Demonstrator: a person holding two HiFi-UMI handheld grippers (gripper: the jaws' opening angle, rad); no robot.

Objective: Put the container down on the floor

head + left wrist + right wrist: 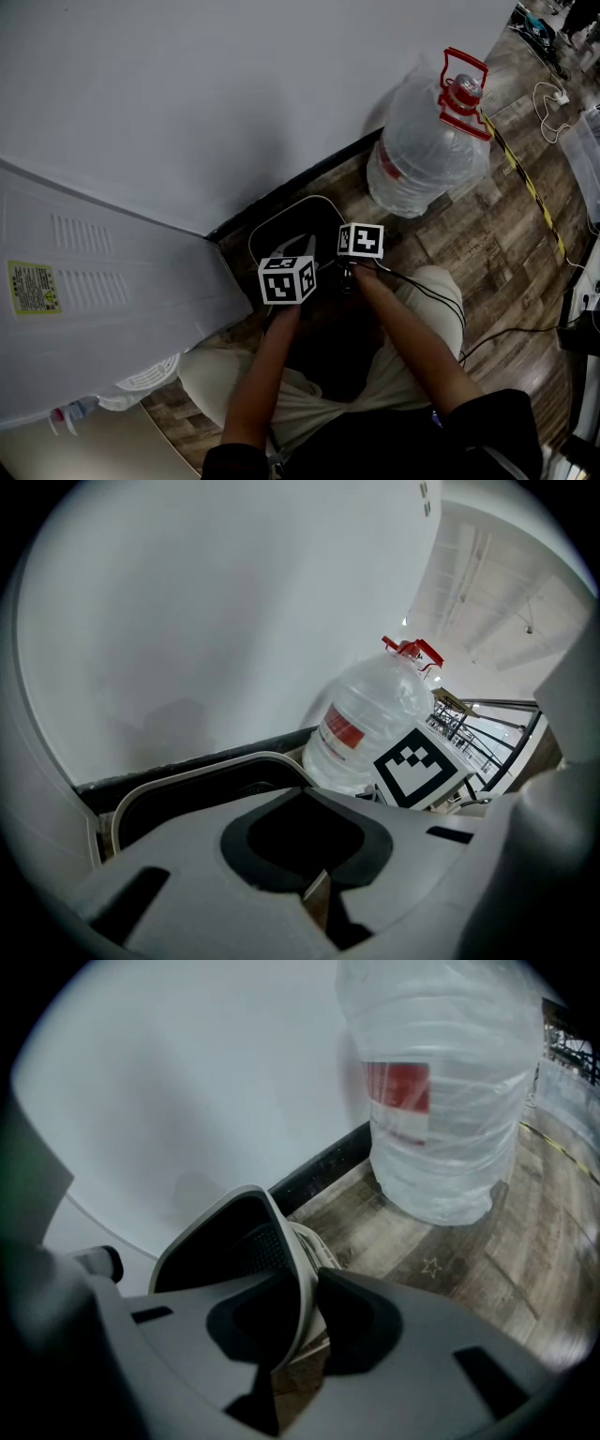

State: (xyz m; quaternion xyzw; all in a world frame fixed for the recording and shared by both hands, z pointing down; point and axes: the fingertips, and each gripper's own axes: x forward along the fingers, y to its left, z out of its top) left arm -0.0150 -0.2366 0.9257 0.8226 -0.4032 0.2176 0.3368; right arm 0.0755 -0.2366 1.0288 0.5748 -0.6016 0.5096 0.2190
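The container [281, 206], a dark bin with a pale rim, stands low against the white wall's black baseboard. Its rim [211, 1218] runs between the jaws of my right gripper [300, 1330], which is shut on that edge; in the head view this gripper [345, 255] is at the bin's right side. My left gripper [314, 878] sits over the bin's near left side [296, 247] with its jaws together and nothing visible between them. The bin's rim [187, 772] curves just beyond those jaws. Whether the bin's bottom touches the floor is hidden.
A large clear water bottle [427, 141] with a red handle stands on the wooden floor right of the bin, close to the wall. A white louvred appliance panel [94, 281] rises at the left. Cables [506, 328] and striped tape [525, 183] lie at the right.
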